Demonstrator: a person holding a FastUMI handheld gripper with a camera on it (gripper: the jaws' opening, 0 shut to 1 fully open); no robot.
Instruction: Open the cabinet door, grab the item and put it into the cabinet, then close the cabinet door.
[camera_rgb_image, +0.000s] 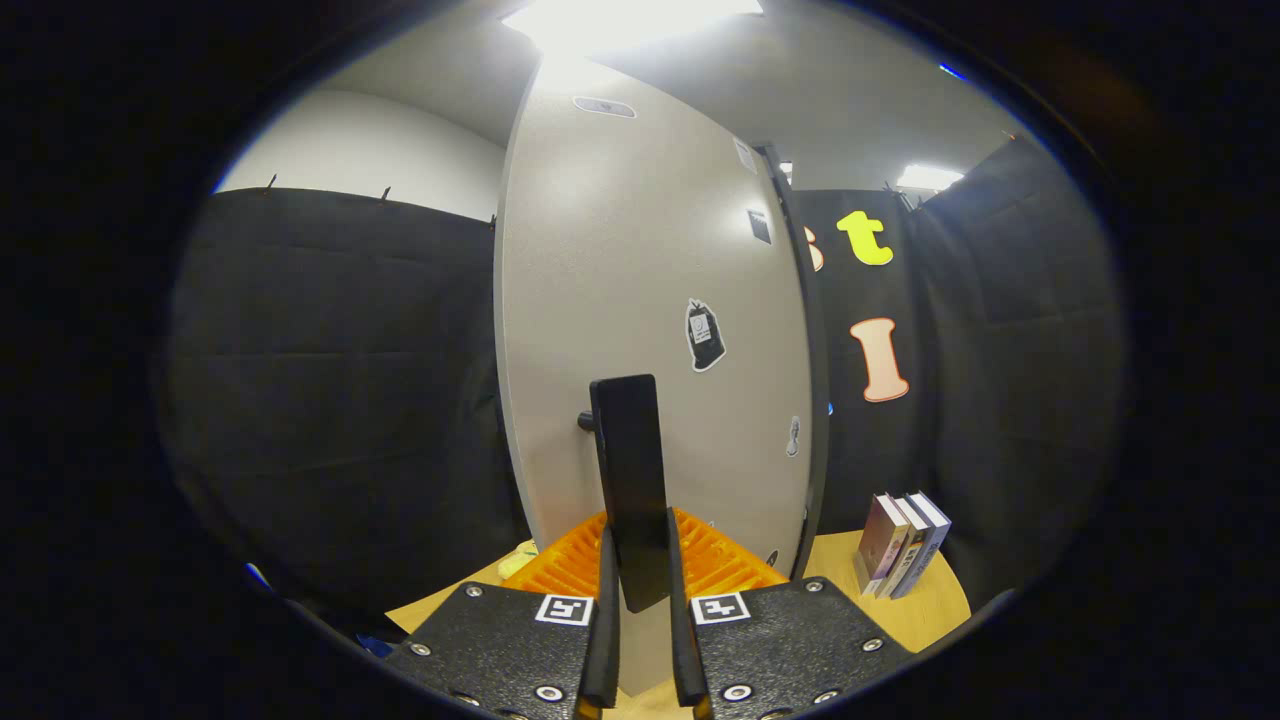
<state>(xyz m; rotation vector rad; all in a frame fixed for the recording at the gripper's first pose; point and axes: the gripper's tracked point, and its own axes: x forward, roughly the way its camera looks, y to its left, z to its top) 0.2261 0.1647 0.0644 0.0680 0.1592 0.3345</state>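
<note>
Gripper view: the gripper (645, 610) clamps both fingers on a flat, glossy black slab (632, 490) standing upright between them. Just beyond it stands the matte grey cabinet door (640, 300) (stickers dotted across it), with an orange ribbed rack (715, 565) on the wooden table (925, 610).

matt speckled cabinet door (640, 300), glossy handle (632, 480)
</note>
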